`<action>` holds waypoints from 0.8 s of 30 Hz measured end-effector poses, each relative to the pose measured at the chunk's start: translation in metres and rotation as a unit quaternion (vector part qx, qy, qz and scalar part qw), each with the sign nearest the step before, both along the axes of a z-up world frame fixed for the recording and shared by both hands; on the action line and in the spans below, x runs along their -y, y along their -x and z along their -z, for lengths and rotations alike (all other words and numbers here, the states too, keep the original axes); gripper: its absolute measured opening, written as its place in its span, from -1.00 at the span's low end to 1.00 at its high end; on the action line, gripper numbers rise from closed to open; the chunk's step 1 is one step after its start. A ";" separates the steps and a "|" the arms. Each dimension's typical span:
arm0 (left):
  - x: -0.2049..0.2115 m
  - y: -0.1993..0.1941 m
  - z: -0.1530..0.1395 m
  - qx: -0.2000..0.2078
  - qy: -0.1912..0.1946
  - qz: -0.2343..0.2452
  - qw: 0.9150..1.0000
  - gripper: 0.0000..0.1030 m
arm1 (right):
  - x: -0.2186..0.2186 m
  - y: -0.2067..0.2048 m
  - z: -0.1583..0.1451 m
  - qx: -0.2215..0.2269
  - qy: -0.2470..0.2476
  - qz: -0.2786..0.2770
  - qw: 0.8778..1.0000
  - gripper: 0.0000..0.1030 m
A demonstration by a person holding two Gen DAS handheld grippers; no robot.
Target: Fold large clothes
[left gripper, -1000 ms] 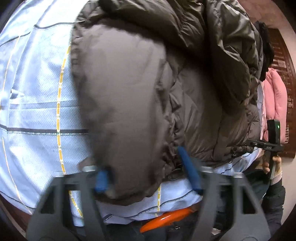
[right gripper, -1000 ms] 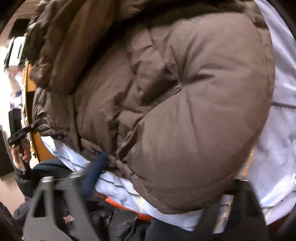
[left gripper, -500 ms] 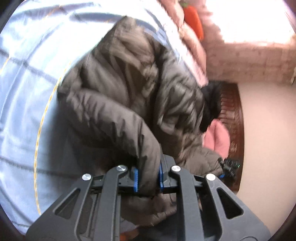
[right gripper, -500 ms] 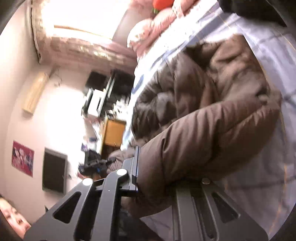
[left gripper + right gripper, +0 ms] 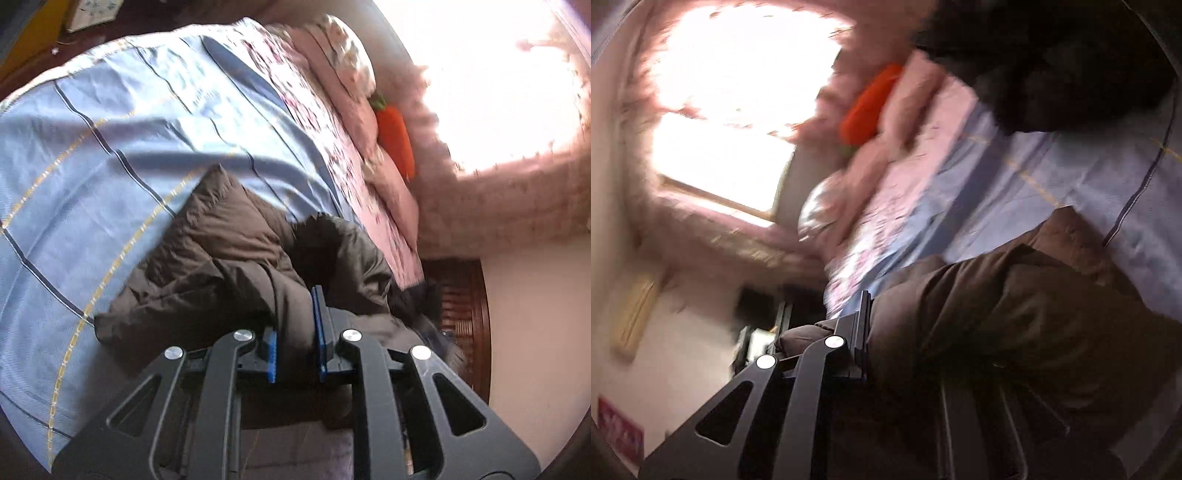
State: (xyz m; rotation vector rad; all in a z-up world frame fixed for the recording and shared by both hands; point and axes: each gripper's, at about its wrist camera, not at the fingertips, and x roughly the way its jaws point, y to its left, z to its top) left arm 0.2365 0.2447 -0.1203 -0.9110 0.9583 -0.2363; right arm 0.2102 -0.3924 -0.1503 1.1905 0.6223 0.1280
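L gripper (image 5: 295, 345) + R gripper (image 5: 905, 332) both clamped on brown puffer jacket (image 5: 221, 254), pads wide apart a sec ago | jacket edge now lifted off blue striped bedsheet (image 5: 110, 140), rest still on bed → fold-over likely starting | L view: both blue pads + whole jacket; R view: blurred, only one finger visible, window (image 5: 738, 92).

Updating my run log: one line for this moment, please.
left gripper: shut on jacket | right gripper: shut on jacket | bed: jacket partly lifted

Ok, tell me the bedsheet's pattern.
Light blue bedsheet with dark and yellow stripes; left wrist view shows it best.
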 end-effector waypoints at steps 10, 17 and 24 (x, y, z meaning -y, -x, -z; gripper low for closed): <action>0.022 0.054 -0.100 0.211 -0.194 -0.095 0.953 -0.27 | -0.042 -0.067 0.055 -0.141 0.186 0.006 0.972 -0.82; 0.137 0.024 -0.062 0.162 -0.239 0.143 0.947 -0.24 | -0.034 -0.070 0.053 -0.183 0.138 -0.001 0.973 -0.78; 0.135 -0.012 0.008 0.050 -0.262 0.134 0.954 -0.37 | -0.014 -0.031 -0.010 -0.133 0.132 -0.027 0.982 -0.24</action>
